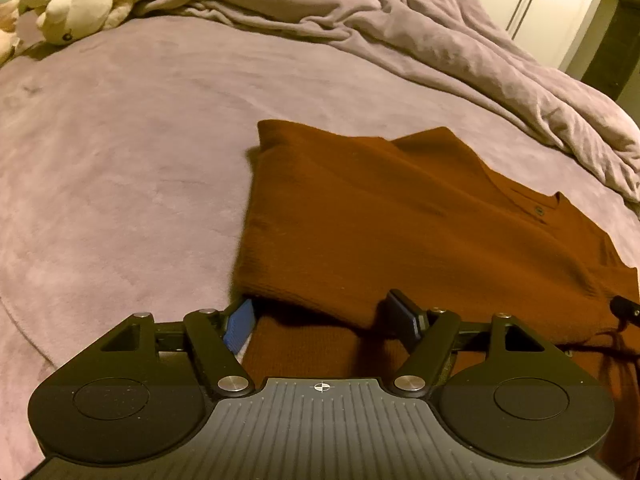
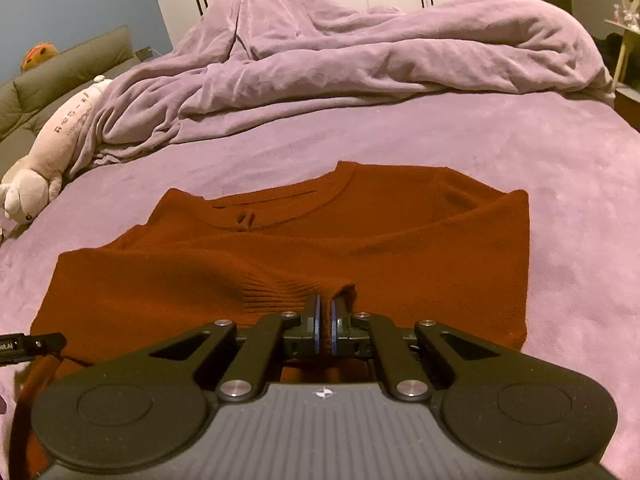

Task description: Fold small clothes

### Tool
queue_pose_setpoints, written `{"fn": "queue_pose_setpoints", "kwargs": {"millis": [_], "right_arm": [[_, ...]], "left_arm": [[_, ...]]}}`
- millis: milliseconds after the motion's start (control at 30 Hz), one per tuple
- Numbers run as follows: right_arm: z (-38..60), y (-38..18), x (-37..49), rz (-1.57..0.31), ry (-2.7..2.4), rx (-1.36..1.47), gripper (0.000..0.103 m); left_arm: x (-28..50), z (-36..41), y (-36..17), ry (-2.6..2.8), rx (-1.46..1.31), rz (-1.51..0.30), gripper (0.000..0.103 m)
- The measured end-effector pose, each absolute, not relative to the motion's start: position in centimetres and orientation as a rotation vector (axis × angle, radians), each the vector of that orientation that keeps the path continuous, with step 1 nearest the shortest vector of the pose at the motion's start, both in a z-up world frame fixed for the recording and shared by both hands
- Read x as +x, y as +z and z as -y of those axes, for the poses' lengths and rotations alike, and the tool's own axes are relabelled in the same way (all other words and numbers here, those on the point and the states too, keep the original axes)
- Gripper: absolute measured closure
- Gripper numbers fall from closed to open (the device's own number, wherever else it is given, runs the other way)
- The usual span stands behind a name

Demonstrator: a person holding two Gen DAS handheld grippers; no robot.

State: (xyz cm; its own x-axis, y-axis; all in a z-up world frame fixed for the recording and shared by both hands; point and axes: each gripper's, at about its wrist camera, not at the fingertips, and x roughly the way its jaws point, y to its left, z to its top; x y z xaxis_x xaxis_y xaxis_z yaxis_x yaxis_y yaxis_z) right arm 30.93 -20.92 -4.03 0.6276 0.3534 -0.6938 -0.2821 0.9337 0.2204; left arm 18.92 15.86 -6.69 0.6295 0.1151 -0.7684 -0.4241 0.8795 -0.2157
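While one rust sweater [image 2: 280, 248] lies folded, right gripper [image 2: 325, 312] pinching its ribbed cuff, left gripper [image 1: 326, 316] spread wide, one plush toy [image 1: 72, 4].

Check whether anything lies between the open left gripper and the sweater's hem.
Nothing visible does. The left gripper stands open at the rust sweater with its hem edge between the pads; the right gripper is already shut on the ribbed hem.

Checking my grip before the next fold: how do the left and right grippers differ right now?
The left gripper is open, jaws wide at the sweater's hem; the right gripper is shut, pinching a ribbed fold of sweater. The left grips nothing; the right holds cloth. Both point down at the sweater's near edge.
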Motion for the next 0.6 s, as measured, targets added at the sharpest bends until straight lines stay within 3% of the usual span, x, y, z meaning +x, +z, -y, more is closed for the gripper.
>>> {"fn": "queue_pose_setpoints", "kwargs": {"millis": [600], "right_arm": [[21.73,-4.26,31.26,-0.837,0.353,0.106,0.102]], "left_arm": [[19.06,-15.66,-6.89,0.333,-0.389,-0.842,0.025]]}}
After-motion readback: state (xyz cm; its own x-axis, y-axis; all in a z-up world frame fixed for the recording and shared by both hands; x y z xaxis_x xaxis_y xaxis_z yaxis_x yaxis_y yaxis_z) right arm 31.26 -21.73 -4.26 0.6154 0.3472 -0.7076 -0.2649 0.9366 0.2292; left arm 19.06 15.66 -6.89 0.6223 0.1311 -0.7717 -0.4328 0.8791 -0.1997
